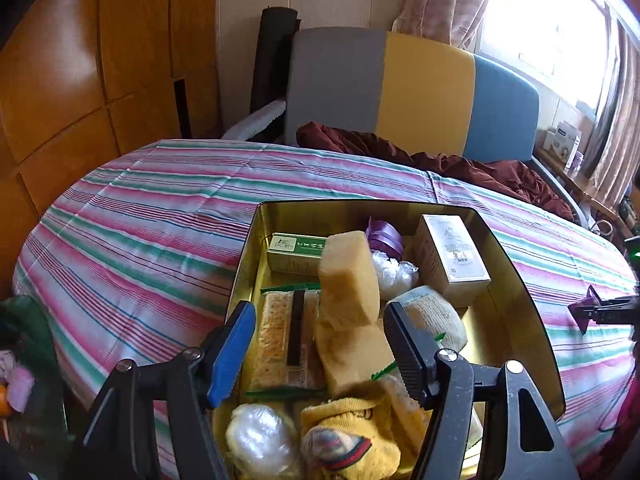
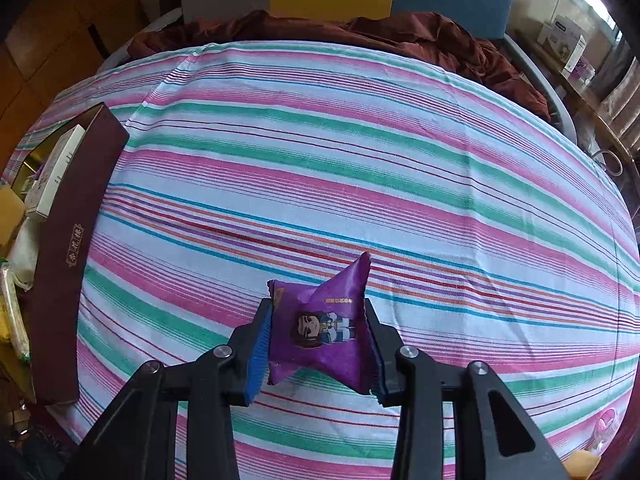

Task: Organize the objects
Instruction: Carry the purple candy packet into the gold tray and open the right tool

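Squarely between right gripper (image 2: pixel 318 344) pads, purple snack packet (image 2: pixel 324 330) (pinched), above striped bedsheet (image 2: pixel 360 184)

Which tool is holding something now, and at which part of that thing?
The right tool clamps the purple snack packet by its two side edges. The left tool is open above the tin, holding nothing.

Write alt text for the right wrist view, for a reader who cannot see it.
The right gripper pinches a crumpled purple snack packet with a cartoon figure, above a bed's striped sheet. At the left edge stands a dark maroon box with items inside; a rumpled maroon blanket lies at the far end.
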